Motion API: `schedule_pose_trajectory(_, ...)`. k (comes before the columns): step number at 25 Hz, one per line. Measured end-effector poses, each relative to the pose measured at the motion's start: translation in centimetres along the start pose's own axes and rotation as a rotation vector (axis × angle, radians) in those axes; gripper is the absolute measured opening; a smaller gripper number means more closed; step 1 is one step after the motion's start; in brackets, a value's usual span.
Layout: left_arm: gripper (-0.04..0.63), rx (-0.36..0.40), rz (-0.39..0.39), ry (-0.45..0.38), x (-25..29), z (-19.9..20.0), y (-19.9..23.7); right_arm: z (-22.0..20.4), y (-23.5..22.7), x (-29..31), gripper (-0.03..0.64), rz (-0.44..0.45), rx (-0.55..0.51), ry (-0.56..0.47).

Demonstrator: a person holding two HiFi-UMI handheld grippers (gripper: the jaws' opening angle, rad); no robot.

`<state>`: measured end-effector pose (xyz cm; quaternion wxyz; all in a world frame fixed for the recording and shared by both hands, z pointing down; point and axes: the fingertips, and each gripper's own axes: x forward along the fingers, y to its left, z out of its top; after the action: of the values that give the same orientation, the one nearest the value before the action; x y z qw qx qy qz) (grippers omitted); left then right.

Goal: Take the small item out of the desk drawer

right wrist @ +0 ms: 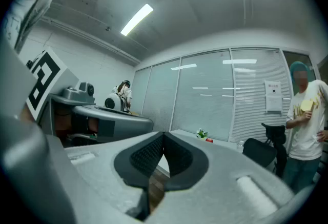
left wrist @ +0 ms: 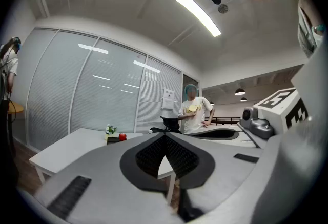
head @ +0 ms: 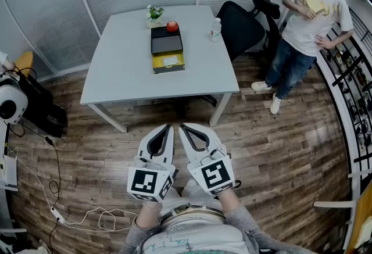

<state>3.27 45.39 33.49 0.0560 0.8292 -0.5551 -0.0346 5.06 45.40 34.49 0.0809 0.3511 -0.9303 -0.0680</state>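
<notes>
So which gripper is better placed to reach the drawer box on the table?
Left, only slightly: the left gripper points almost straight at the drawer box; the right gripper sits beside it. Both are shut.

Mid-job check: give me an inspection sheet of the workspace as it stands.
Surface: white table, mostly bare.
Job's things: black drawer unit on the table; yellow drawer appears pulled out, pale item inside.
Clutter: apple atop the unit; plant; bottle.
Grippers: left gripper and right gripper shut, empty, short of the table.
Cables: white cable loose on the floor.
Surroundings: person standing by office chair.
</notes>
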Motion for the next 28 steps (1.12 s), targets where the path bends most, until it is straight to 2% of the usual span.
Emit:
schedule_pose_trajectory(5,-0.003,0.004,0.011,-0.008,1.5,-0.3,0.1,0.0,-1.8,0.4,0.003,-0.003,0.007,-0.040)
schedule_pose_trajectory(10,-0.003,-0.007,0.020,-0.011,2.0,-0.6,0.3,0.1,-2.4,0.9,0.003,-0.003,0.007,-0.035)
schedule_pose_trajectory(16,-0.003,-0.024,0.019,-0.006,4.1,-0.5,2.9,0.1,-4.0,4.0,0.003,-0.002,0.004,-0.043)
schedule_pose_trajectory(22,-0.003,-0.053,-0.025,0.006,8.7,-0.6,7.1,-0.3,-6.8,9.1,0.003,-0.034,0.012,-0.025)
schedule_pose_trajectory(28,-0.003,-0.044,-0.088,0.032,14.0,0.2,10.8,0.3,-10.2,14.6,0.003,-0.077,0.015,-0.006)
